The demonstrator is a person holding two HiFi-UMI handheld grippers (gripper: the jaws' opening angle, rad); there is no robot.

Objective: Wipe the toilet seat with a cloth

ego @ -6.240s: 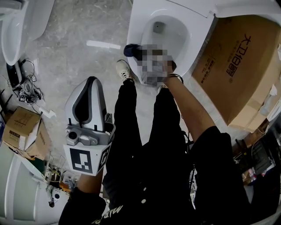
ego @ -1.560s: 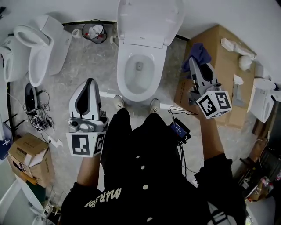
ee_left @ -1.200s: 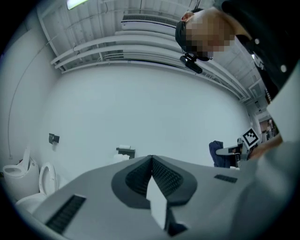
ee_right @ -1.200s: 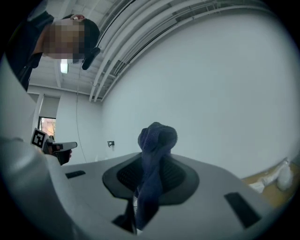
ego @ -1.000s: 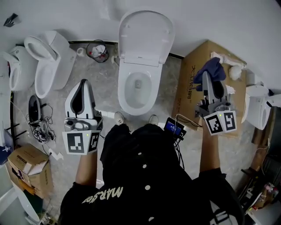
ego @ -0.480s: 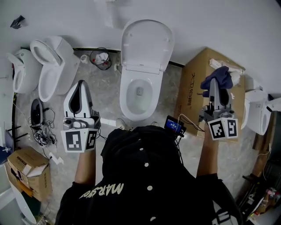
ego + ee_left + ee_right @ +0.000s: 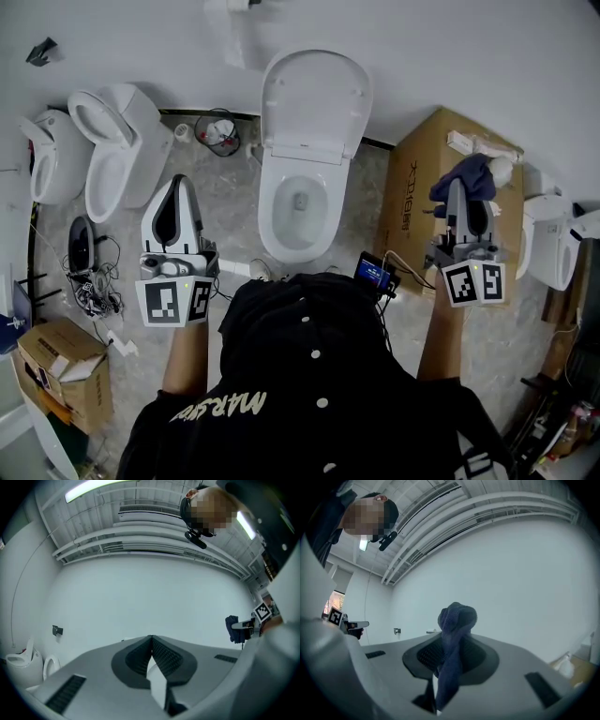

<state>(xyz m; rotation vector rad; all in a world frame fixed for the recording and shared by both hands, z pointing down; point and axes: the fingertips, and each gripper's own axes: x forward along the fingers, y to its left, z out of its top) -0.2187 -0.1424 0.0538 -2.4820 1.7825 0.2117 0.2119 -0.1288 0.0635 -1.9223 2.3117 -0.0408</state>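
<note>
A white toilet (image 7: 302,202) stands against the wall in the head view, its lid (image 7: 316,103) raised and its seat ring down around the bowl. My right gripper (image 7: 462,184) is held upright to the right of it, over a cardboard box, and is shut on a dark blue cloth (image 7: 466,176). In the right gripper view the cloth (image 7: 453,641) bunches above the closed jaws of my right gripper (image 7: 451,645). My left gripper (image 7: 176,182) is upright to the left of the toilet, shut with nothing in it, as my left gripper (image 7: 151,641) shows in the left gripper view.
A large cardboard box (image 7: 424,202) sits right of the toilet with tissues on top. Two more white toilets (image 7: 112,150) stand at the left, with a small bin (image 7: 217,131) between. Cables (image 7: 89,277) and a small box (image 7: 58,366) lie on the floor at left.
The person has stood back from the toilet. The right gripper came away from the seat with the cloth and rose to the right over the box; the left gripper stayed upright.
</note>
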